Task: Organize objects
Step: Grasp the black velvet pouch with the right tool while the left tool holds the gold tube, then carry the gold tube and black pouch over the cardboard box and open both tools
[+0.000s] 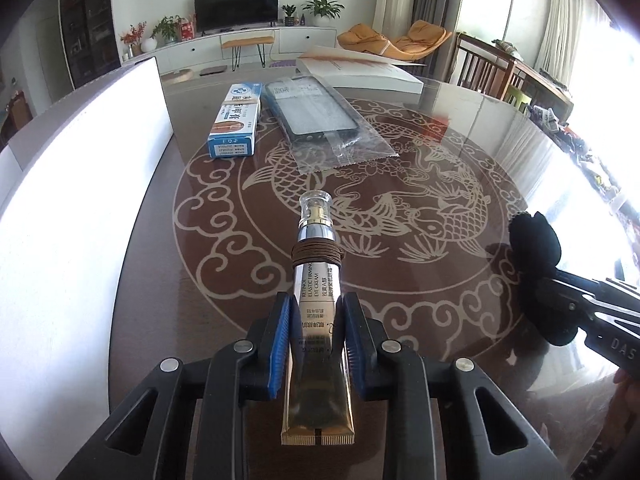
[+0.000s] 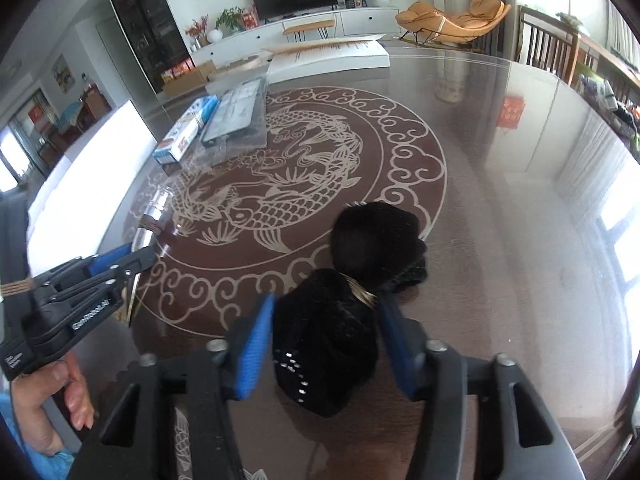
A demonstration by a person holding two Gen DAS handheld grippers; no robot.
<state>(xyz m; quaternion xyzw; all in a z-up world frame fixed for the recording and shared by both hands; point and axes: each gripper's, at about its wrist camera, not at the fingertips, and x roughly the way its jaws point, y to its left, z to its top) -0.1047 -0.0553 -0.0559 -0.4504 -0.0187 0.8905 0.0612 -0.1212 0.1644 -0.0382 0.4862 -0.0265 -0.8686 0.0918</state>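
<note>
gold eye-cream tube w/ clear cap (image 1: 316, 300) clamped by left gripper (image 1: 316, 320), black fuzzy hair scrunchie (image 2: 332, 340) pinched by right gripper (image 2: 326, 344); next, both to be set beside blue-white carton (image 1: 236, 120).

Your left wrist camera sits close above the table (image 1: 460, 128), angled down along its jaws toward the far television (image 1: 236, 7). Your right wrist camera looks the same way from further right. Both views share the fish-patterned tabletop, the blue carton (image 1: 236, 120) (image 2: 186, 130), the white box (image 1: 360, 74) (image 2: 332, 58) and the lounge beyond.
</note>
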